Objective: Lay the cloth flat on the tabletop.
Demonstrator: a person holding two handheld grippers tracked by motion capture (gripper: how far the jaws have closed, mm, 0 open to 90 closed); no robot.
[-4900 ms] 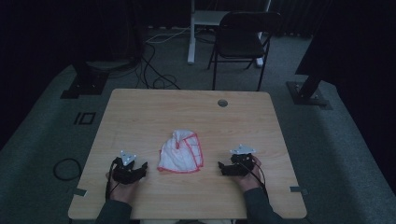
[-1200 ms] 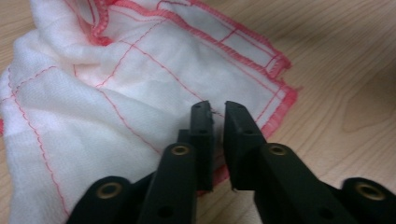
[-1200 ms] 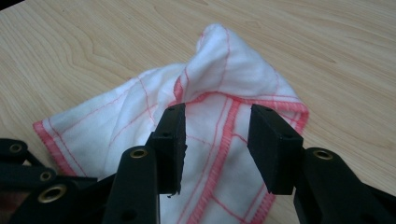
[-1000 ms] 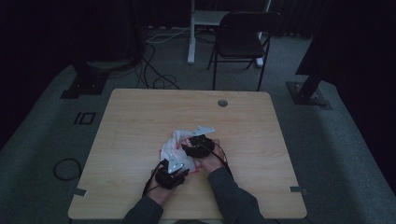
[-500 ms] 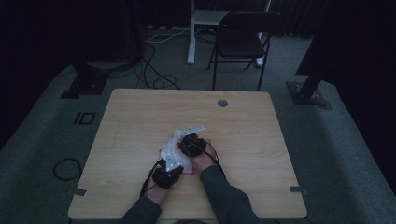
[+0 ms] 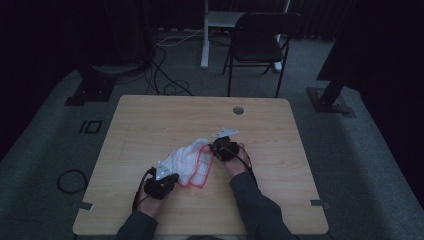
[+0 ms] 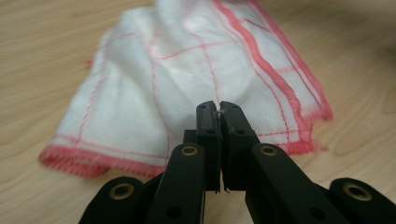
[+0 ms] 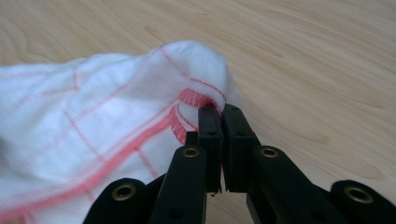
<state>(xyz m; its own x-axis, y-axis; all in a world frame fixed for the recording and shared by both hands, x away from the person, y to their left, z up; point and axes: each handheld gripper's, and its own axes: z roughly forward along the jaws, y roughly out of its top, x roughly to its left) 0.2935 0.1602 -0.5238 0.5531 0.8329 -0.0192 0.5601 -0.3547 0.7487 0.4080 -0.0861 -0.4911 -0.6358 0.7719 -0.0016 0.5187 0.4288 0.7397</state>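
Observation:
A white cloth [image 6: 192, 160] with red lines and a red hem lies crumpled mid-table between my two grippers. My left gripper [image 6: 171, 176] is at its near left edge; in the left gripper view its jaws [image 7: 218, 108] have just been closing and stand shut, a thin bit of white fabric pinched at the tips, the cloth [image 7: 154, 84] spreading beyond. My right gripper [image 6: 213, 150] is at the cloth's far right corner. In the right gripper view its jaws [image 8: 219, 112] are shut on the red-hemmed corner of the cloth [image 8: 70, 116], which bunches up there.
The wooden table [image 6: 150, 120] has a round cable hole [image 6: 238, 110] near its far edge. A dark chair [image 6: 260, 42] stands beyond the table. A cable loop [image 6: 70, 180] lies on the floor at the left.
Both hands were close together over the cloth. Now the left gripper has drawn toward the near left and the right gripper toward the far right, and the cloth is pulled out between them.

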